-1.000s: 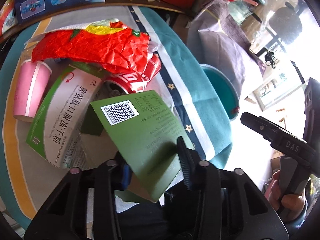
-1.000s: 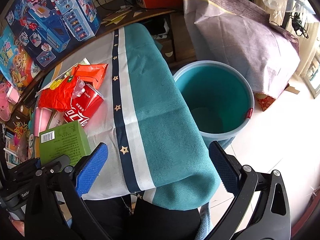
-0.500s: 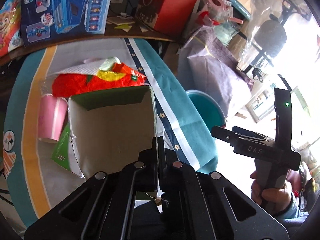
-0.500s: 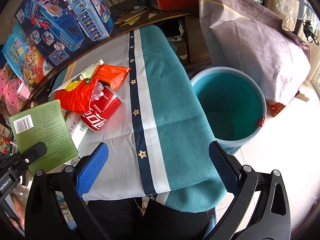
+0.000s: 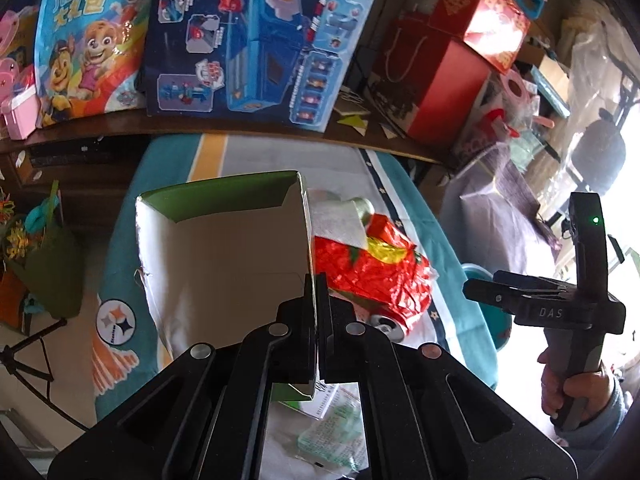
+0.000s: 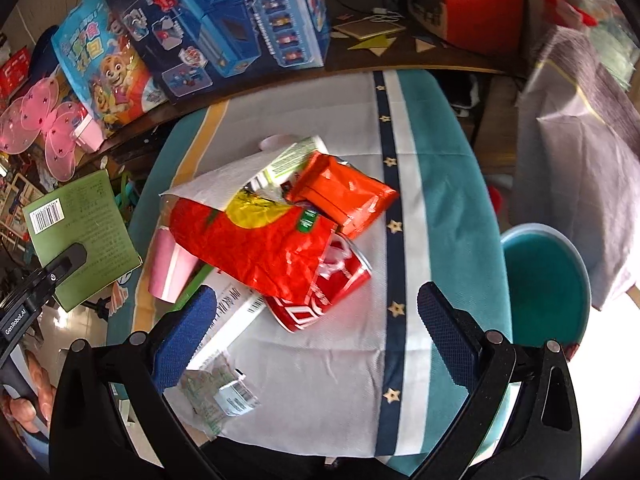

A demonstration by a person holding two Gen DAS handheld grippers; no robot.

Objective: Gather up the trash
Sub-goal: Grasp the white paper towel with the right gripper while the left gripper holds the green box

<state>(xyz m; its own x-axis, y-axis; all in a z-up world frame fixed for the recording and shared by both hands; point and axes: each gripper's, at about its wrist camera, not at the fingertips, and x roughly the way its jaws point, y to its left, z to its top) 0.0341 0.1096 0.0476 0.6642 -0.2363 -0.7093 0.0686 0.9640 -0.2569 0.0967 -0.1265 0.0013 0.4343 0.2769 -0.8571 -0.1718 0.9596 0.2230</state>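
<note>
My left gripper (image 5: 316,300) is shut on one wall of an open green carton (image 5: 224,256) and holds it up above the table; the carton also shows at the left of the right wrist view (image 6: 80,232). My right gripper (image 6: 316,316) is open and empty above the trash pile. The pile holds a red crinkled wrapper (image 6: 256,248), an orange packet (image 6: 344,192), a crushed red cola can (image 6: 320,296), a pink paper cup (image 6: 168,268) and a white medicine box (image 6: 228,320). A teal bin (image 6: 548,284) stands on the floor at the right.
The table has a striped teal and white cloth (image 6: 416,184). A small clear packet (image 6: 216,396) lies near its front edge. Large toy boxes (image 6: 224,20) stand behind the table. A grey covered bundle (image 6: 576,148) stands beside the bin.
My left gripper closed on the green carton and lifted it up and leftward off the pile. My right gripper swung from over the bin to over the trash pile.
</note>
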